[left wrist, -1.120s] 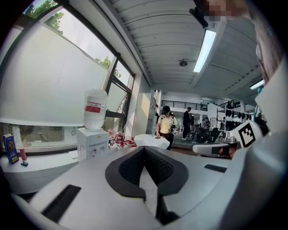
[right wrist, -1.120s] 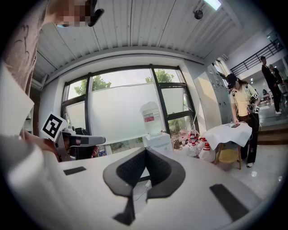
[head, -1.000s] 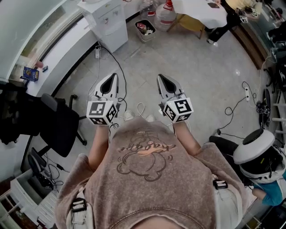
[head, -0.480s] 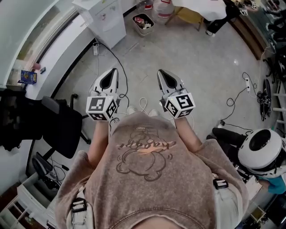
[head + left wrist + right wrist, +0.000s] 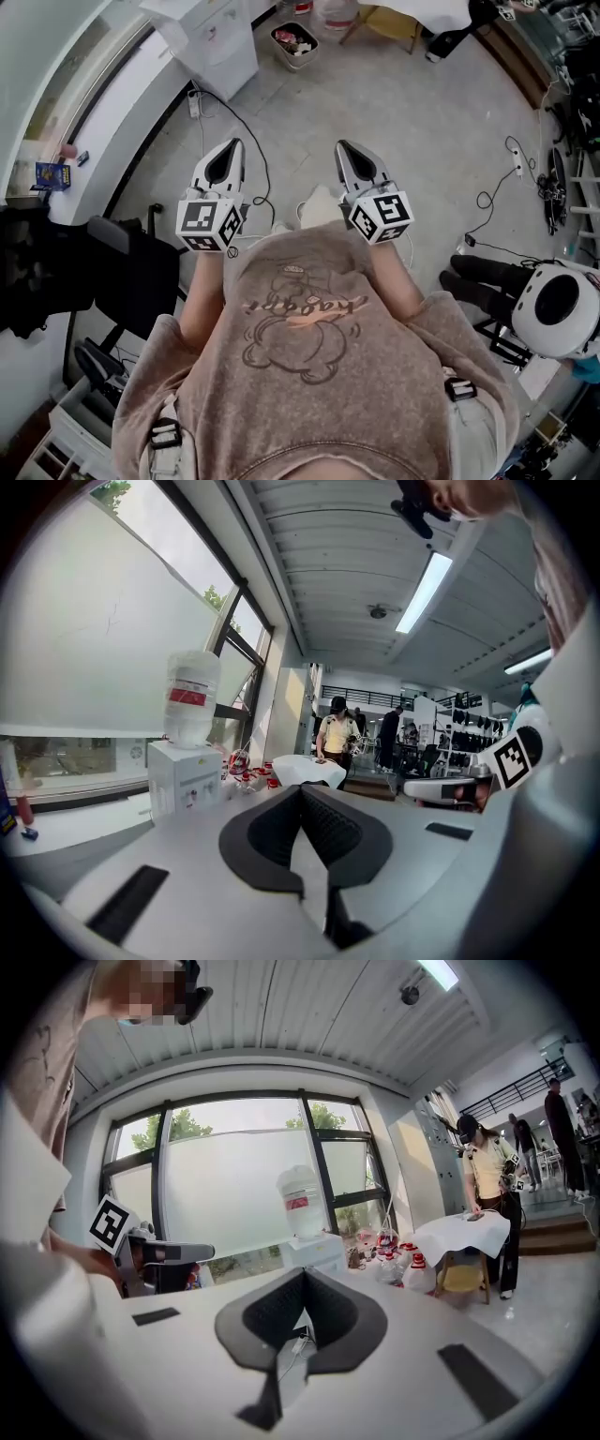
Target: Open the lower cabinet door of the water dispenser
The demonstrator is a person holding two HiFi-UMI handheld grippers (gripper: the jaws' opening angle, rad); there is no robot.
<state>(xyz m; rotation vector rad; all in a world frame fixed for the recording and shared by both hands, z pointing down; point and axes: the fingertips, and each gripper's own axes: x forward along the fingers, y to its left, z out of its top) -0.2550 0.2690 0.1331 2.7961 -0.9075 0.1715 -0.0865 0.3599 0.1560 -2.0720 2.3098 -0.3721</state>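
At the top left of the head view, the water dispenser (image 5: 230, 52) stands against the window wall, well apart from both grippers. I'm holding the left gripper (image 5: 231, 148) and right gripper (image 5: 345, 148) side by side in front of my chest, over bare floor, both pointing roughly toward that end of the room. The left jaws are closed pad to pad with nothing between them. The right jaws are the same, pads meeting at the tip and empty. In both gripper views only the dispenser's upper body shows, with the inverted bottle (image 5: 192, 697) on top. The lower part is hidden behind the gripper housings. From the head view I can't separate the lower cabinet door from the rest of the white front at this range. A waste bin (image 5: 292, 42) sits just beside the dispenser. A black cable (image 5: 246, 131) runs from it across the floor toward me. A black office chair (image 5: 141, 272) is at my left. Past the dispenser there's a draped table (image 5: 459, 1230) with a person (image 5: 486, 1180) standing at it.
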